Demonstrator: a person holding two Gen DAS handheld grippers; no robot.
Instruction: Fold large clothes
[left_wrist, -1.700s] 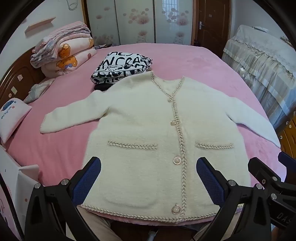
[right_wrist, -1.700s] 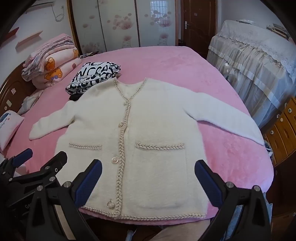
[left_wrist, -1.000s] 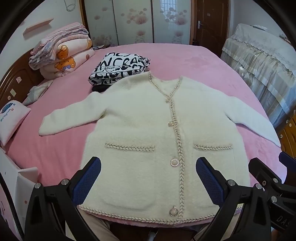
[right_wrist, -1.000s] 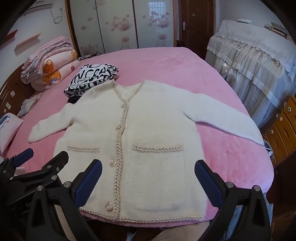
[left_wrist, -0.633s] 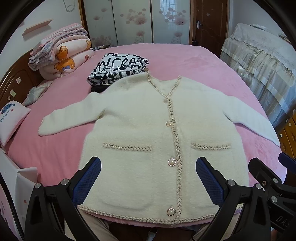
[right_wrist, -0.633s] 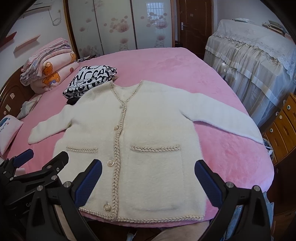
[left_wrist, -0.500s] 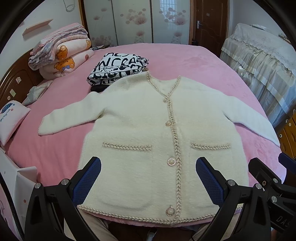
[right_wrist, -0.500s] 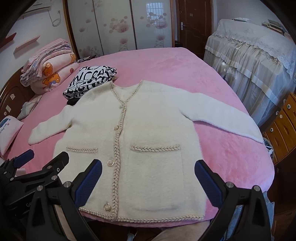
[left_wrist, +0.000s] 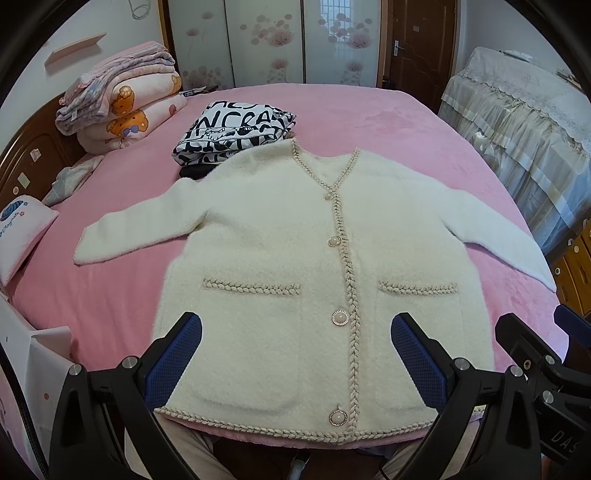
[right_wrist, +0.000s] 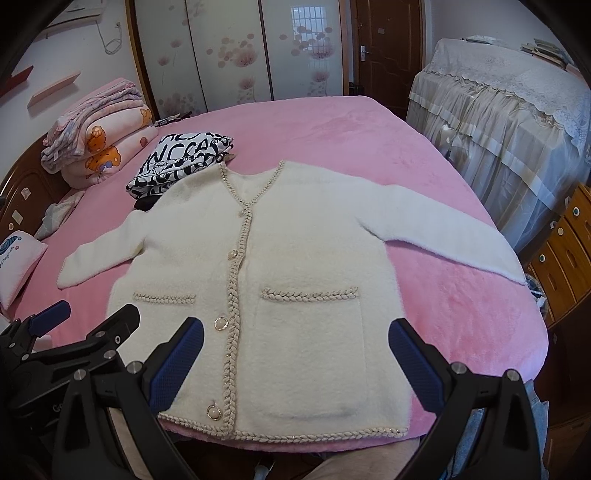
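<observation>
A cream fuzzy cardigan (left_wrist: 288, 236) with braided trim, pearl buttons and two pockets lies flat, front up, on the pink bed (left_wrist: 369, 110), both sleeves spread out. It also shows in the right wrist view (right_wrist: 306, 243). My left gripper (left_wrist: 295, 354) is open and empty, above the hem near the bed's front edge. My right gripper (right_wrist: 295, 354) is open and empty, beside it over the right pocket. The left gripper shows at the lower left of the right wrist view (right_wrist: 74, 332).
A folded black-and-white printed garment (left_wrist: 232, 133) lies by the cardigan's left shoulder. Stacked pink bedding (left_wrist: 122, 99) sits at the headboard, a small pillow (left_wrist: 18, 232) at far left. A lace-covered piece of furniture (right_wrist: 509, 122) and wooden drawers (right_wrist: 569, 243) stand to the right.
Both grippers have drifted slightly; the cardigan sits a little lower and further left in the views. Nothing was taken hold of.
</observation>
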